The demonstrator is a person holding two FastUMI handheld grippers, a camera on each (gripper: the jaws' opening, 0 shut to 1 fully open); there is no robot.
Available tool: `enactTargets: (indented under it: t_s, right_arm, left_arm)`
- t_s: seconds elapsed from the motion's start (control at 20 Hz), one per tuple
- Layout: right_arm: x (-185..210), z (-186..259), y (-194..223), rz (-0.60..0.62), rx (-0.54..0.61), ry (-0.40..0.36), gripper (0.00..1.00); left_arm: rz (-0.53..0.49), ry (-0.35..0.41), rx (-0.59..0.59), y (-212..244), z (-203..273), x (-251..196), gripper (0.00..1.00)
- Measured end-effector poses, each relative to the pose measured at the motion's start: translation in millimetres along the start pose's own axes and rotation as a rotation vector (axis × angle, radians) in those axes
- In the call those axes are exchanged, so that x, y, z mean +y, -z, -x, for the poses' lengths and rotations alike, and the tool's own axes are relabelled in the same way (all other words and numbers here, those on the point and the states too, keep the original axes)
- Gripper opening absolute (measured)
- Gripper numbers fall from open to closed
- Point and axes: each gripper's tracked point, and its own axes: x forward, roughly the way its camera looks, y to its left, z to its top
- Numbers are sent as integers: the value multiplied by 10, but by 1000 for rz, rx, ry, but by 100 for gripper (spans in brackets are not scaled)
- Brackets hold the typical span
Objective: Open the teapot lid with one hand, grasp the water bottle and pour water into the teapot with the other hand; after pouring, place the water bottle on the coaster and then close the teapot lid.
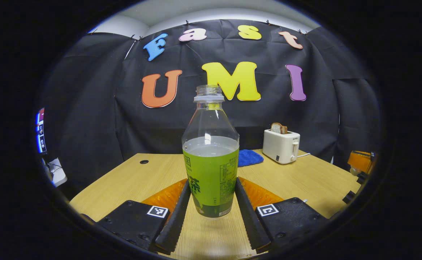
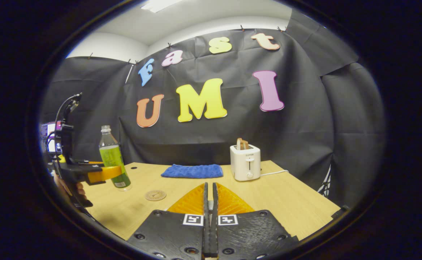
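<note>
Left gripper [image 1: 211, 213]: fingers clamped on water bottle [image 1: 211, 173], bottle upright between them.
Right gripper [image 2: 210, 202]: fingers together, empty.
Coaster [image 2: 155, 195]: just beside bottle, on table [image 2: 287, 202].

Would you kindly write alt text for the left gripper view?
The left gripper grips an uncapped water bottle with a green label, part full, above a wooden table. Behind stand a white toaster holding bread and a blue cloth.

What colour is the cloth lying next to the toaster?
Blue. The cloth shows best in the right gripper view, left of the toaster.
</note>
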Motion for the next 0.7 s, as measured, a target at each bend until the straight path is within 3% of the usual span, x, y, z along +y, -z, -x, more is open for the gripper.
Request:
enactTargets:
  t_s: [0.3,0.7]
  right_arm:
    - [52,-135,147,4,30,-12,0]
    - [-55,-325,419,5,85,5,0]
  left_arm:
    - [17,-3,-8,63,-584,-4,74]
    - [-2,-10,73,543,-1119,39,75]
